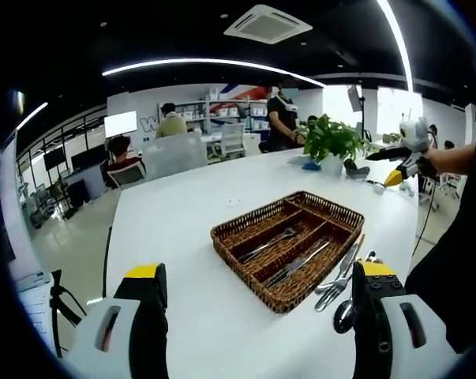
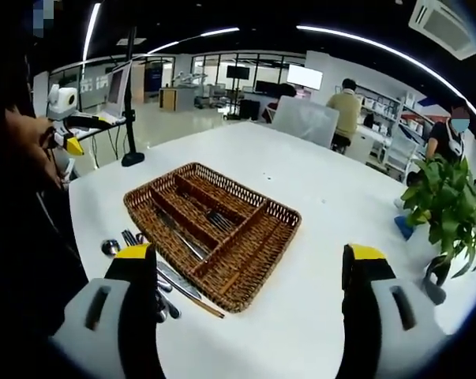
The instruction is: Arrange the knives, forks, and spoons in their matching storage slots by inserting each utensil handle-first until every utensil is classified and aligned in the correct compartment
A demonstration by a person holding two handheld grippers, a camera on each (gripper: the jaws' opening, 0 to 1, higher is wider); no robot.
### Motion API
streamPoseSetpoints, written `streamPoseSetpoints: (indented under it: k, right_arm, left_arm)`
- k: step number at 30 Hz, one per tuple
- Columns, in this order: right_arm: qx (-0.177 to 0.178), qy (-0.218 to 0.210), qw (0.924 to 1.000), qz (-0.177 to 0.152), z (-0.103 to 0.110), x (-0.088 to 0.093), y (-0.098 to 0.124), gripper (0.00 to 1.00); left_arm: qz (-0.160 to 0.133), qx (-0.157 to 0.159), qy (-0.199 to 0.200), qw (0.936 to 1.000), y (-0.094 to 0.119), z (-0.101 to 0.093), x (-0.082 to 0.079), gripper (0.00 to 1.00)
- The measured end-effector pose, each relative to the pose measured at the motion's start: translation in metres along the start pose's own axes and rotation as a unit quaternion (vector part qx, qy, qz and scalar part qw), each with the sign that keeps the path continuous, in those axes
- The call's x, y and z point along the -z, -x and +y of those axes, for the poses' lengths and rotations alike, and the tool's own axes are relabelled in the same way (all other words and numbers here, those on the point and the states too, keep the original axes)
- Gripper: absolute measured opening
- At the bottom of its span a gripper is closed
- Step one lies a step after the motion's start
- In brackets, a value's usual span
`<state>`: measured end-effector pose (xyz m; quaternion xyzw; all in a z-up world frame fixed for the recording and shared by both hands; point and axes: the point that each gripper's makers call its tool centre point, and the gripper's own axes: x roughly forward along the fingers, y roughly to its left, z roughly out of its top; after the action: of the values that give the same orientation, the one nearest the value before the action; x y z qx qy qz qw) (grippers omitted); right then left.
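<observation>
The left tongs [image 1: 257,300] and right tongs [image 2: 249,288] are both hovering spread wide over the white bench [image 1: 182,213], gripping nothing. Just beyond the left tongs, loose utensils [image 1: 340,280] are lying on the bench, touching the wicker tray [image 1: 289,237]. A few pieces [image 2: 194,233] are already lying in the tray's slots. Farther back, a potted plant [image 1: 332,142] is standing.

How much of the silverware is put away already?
Some is done: a few utensils already lie in the wicker tray's slots. Both claws, left claw and right claw, are open and hold nothing. A pile of loose cutlery waits on the table beside the tray.
</observation>
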<state>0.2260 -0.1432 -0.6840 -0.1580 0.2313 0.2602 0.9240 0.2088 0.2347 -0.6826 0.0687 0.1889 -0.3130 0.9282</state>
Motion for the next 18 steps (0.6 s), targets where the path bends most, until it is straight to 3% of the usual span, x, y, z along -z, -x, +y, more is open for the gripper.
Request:
streamPoseSetpoints:
  k: [8, 11, 18]
  right_arm:
    - [-0.009, 0.010, 0.9999, 0.004, 0.004, 0.001, 0.000, 1.00]
    - [-0.021, 0.062, 0.9976, -0.021, 0.011, -0.012, 0.002, 0.97]
    - [-0.057, 0.083, 0.9949, -0.002, 0.033, -0.018, -0.001, 0.98]
  left_arm:
    - [0.004, 0.006, -0.013, 0.9999, -0.001, -0.007, -0.001, 0.99]
    - [0.002, 0.007, -0.012, 0.9999, -0.002, -0.010, -0.002, 0.99]
    - [-0.001, 0.010, -0.013, 0.9999, -0.001, -0.017, 0.001, 0.99]
